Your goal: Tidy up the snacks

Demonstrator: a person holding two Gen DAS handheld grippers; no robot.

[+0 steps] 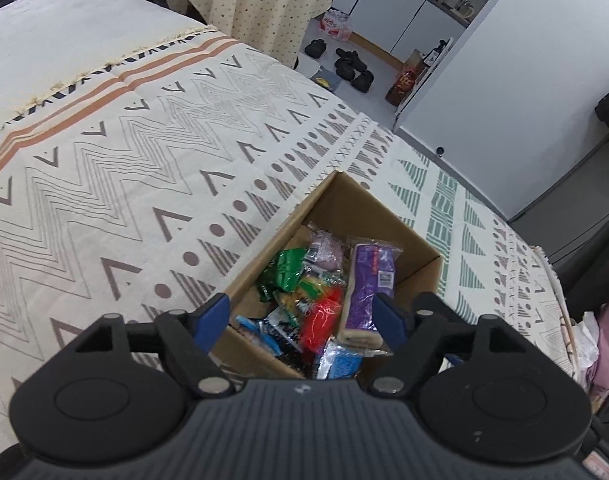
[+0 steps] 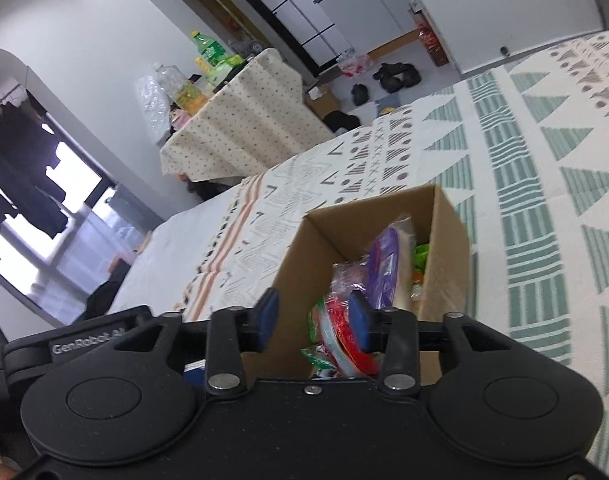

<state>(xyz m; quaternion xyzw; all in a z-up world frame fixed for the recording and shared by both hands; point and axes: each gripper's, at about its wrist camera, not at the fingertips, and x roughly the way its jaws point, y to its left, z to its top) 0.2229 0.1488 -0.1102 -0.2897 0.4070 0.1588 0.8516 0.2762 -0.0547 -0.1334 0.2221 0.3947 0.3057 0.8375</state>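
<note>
- Brown cardboard box point(image 1: 418, 280) of snacks lies just ahead of and below both claws, on the patterned blanket point(image 1: 144, 152).
- The left claw point(image 1: 304, 314) is released, empty and spread wide over the box; it looks the nearer.
- A purple packet point(image 1: 368, 280) lies just ahead of it, long axis pointing away.
- The right claw point(image 2: 311, 320) is partly spread and empty.
- Only the left view shows the whole box floor.

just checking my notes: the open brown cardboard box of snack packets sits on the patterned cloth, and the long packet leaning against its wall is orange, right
Not quite. The long packet leaning against the wall of the open brown cardboard box is purple, not orange, as the left wrist view shows. The rest holds: the box of snack packets does sit on the patterned cloth.
</note>
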